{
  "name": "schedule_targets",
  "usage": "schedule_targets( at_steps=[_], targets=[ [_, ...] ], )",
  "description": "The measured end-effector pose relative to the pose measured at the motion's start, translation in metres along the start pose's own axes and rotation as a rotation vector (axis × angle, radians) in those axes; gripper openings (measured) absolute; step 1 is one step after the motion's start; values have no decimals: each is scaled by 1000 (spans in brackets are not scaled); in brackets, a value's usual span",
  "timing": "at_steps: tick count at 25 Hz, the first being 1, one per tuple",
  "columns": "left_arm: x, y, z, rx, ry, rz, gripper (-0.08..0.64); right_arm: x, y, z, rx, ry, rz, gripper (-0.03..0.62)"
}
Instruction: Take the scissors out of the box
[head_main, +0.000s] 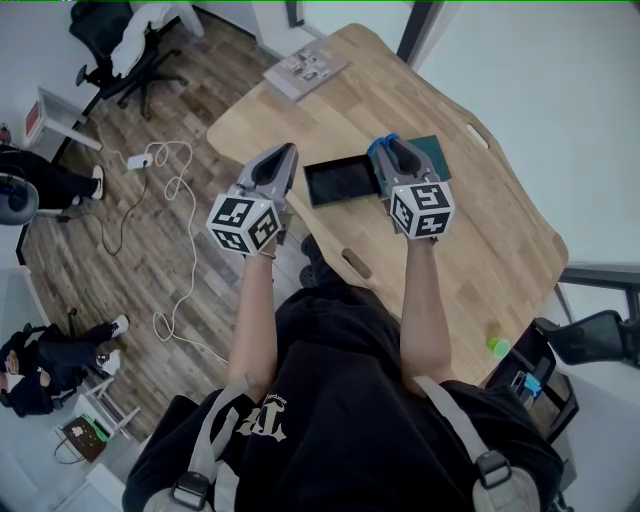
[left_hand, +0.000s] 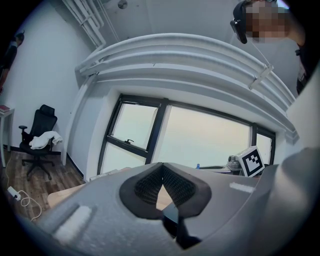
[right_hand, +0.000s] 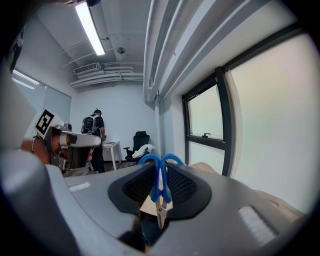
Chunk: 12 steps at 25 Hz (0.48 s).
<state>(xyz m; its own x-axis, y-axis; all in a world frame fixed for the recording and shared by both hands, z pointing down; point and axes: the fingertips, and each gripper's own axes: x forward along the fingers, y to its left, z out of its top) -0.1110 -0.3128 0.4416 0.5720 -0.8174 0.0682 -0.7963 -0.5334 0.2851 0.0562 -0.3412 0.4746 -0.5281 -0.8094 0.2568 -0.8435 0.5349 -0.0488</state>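
Observation:
Blue-handled scissors (right_hand: 159, 188) hang blades-down between the pads of my right gripper (right_hand: 160, 168), which is shut on them; their handle loops stick out above the fingertips. In the head view the scissors (head_main: 380, 146) show as a blue patch at the tip of the right gripper (head_main: 390, 146), held above the wooden table (head_main: 500, 225). Just left of and below it lies the open dark box (head_main: 339, 181), with a teal lid (head_main: 434, 158) beside it. My left gripper (head_main: 284, 153) hovers left of the box near the table's edge. Its jaws (left_hand: 162, 168) meet at the tip with nothing between them.
A booklet (head_main: 306, 70) lies at the table's far end and a small green object (head_main: 498, 345) near its right edge. On the floor to the left are a white cable (head_main: 176, 190) and an office chair (head_main: 128, 50). A person with a backpack (right_hand: 93, 126) stands across the room.

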Motion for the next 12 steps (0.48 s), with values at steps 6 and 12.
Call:
schedule_targets(
  at_steps=[6,12],
  targets=[
    [-4,0,-1,-4,-1,2,0,-1,4,-1,1,2,4,80],
    [-7,2,-2,-15,-1,0,0,0,7,0,23,-1,9,80]
  ],
)
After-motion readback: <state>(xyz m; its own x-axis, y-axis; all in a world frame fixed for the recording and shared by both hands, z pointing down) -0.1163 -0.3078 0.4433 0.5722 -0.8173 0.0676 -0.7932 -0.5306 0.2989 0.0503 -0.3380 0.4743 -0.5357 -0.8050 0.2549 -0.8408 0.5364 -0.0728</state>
